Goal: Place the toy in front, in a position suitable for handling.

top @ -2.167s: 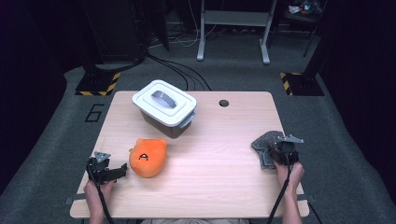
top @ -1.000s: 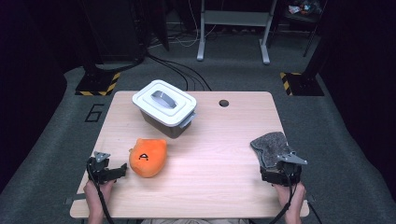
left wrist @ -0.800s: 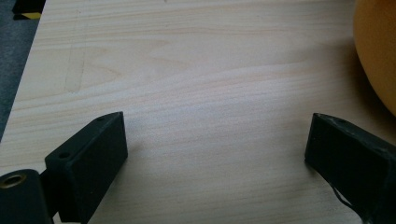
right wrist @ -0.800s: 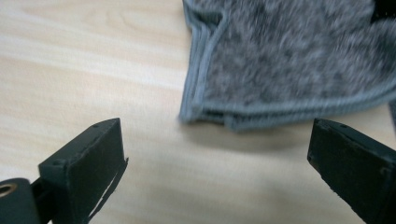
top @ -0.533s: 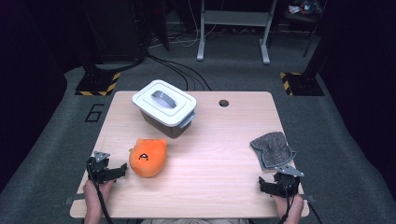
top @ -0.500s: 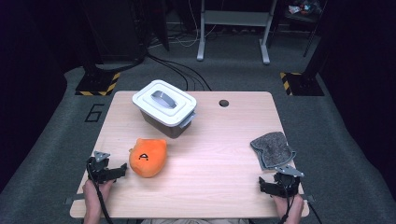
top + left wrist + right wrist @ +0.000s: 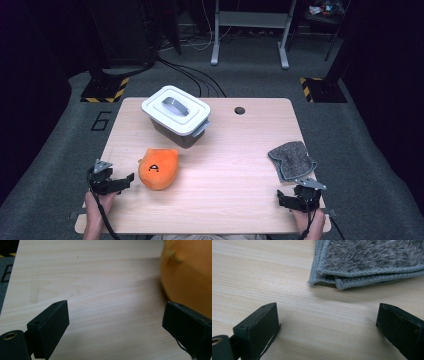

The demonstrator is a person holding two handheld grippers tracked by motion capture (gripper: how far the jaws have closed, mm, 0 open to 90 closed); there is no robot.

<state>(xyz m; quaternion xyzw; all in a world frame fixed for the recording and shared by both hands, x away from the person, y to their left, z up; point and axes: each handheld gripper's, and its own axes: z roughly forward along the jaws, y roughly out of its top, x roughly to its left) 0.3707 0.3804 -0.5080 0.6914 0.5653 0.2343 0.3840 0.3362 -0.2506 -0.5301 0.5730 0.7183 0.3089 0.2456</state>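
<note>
An orange plush toy (image 7: 159, 167) with a dark mark on it lies at the table's front left. My left gripper (image 7: 128, 180) rests just left of it, open and empty; in the left gripper view the plush (image 7: 187, 277) bulges beside the right jaw, and I cannot tell if they touch. A folded grey cloth (image 7: 291, 160) lies flat at the front right. My right gripper (image 7: 281, 199) sits near the front edge, just short of the cloth, open and empty. The cloth's stitched edge (image 7: 372, 260) lies beyond the wide-apart jaws in the right gripper view.
A grey box with a white lid (image 7: 175, 115) stands at the back left of the middle. The wooden table (image 7: 225, 165) has a round cable hole (image 7: 239, 110) near its far edge. Dark carpet, desk legs and cables surround the table.
My right gripper has drawn back from the grey cloth toward the table's front edge, leaving the cloth lying flat. The left gripper and the plush have stayed put.
</note>
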